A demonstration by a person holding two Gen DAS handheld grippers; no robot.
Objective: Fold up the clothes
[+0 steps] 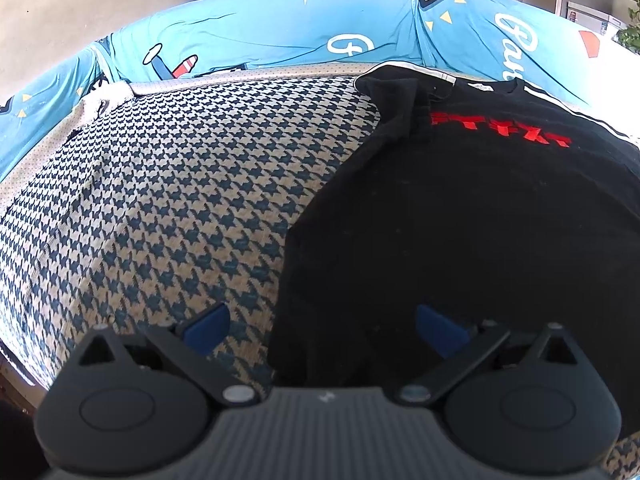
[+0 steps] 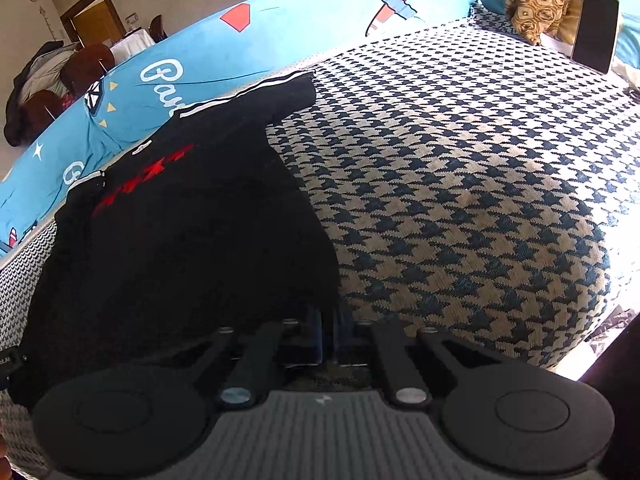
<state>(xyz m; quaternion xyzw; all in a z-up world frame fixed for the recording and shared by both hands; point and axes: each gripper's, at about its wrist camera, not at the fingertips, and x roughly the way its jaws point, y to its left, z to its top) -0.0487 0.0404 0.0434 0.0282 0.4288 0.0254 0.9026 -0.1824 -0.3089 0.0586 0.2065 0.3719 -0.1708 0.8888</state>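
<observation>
Blue-padded tongs (image 1: 322, 326) over black T-shirt (image 1: 460, 208)

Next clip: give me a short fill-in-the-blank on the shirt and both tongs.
1. The black shirt carries lettering coloured ____.
2. The left tongs are ____, straddling the shirt's side edge.
3. The right tongs are ____ at the shirt's hem edge.
4. The shirt lies on a ____-patterned cover.

Missing: red; open; shut; houndstooth
</observation>
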